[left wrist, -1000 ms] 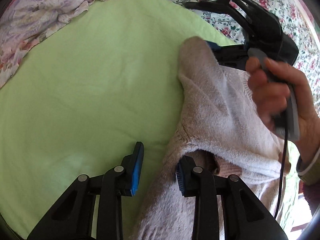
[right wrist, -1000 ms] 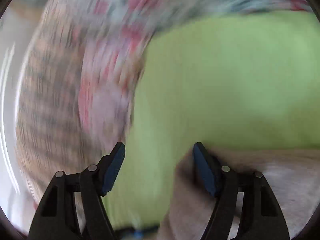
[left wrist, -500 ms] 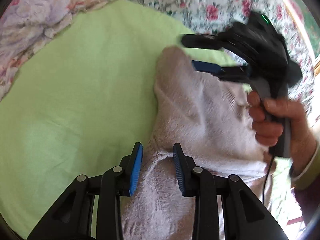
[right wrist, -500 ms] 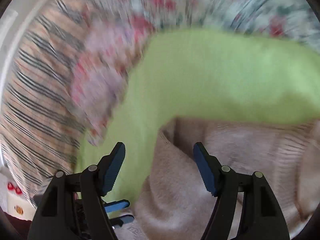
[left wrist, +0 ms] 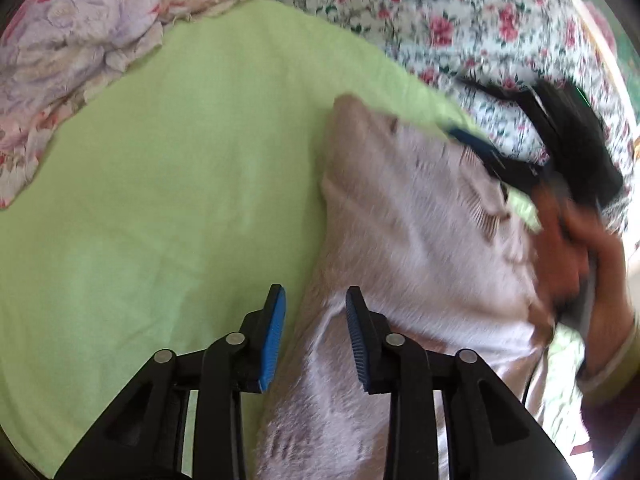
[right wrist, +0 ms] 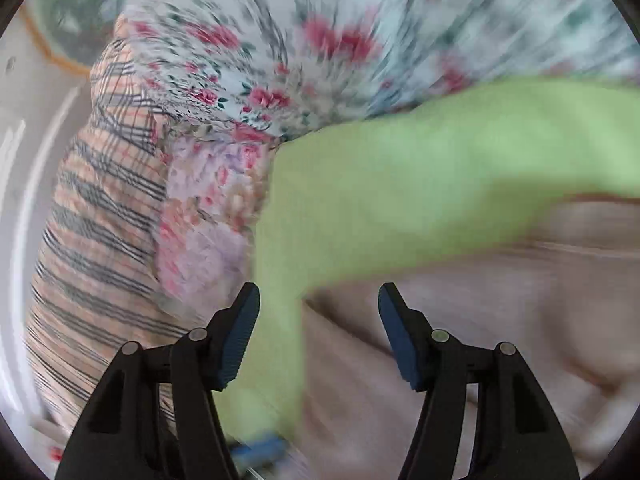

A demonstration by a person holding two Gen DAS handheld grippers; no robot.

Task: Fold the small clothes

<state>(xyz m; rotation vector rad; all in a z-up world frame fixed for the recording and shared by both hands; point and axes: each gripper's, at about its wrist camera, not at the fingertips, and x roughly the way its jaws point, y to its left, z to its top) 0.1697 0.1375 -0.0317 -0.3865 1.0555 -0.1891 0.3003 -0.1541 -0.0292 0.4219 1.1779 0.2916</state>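
A fuzzy pale pink garment (left wrist: pixel 420 240) lies folded over itself on a light green sheet (left wrist: pixel 160 200). My left gripper (left wrist: pixel 314 332) hovers over the garment's left edge with a moderate gap. One pad is above the sheet and the other above the pink cloth, and neither presses on it. Beyond the garment's far corner a hand (left wrist: pixel 572 248) carries my right gripper (left wrist: pixel 476 116), blurred. In the right wrist view the right gripper (right wrist: pixel 318 332) has its jaws wide and closing. The garment (right wrist: pixel 480 320) lies below them, clear of the pads.
A floral quilt (left wrist: pixel 400 20) borders the green sheet at the far side, and a crumpled flowered cloth (left wrist: pixel 80 40) lies at its far left. A plaid cloth (right wrist: pixel 92 220) and a white surface (right wrist: pixel 24 200) show to the left in the right wrist view.
The right gripper has come off the garment's far corner and drawn up and away to the right. The folded flap now lies on the garment. The left gripper has risen slightly.
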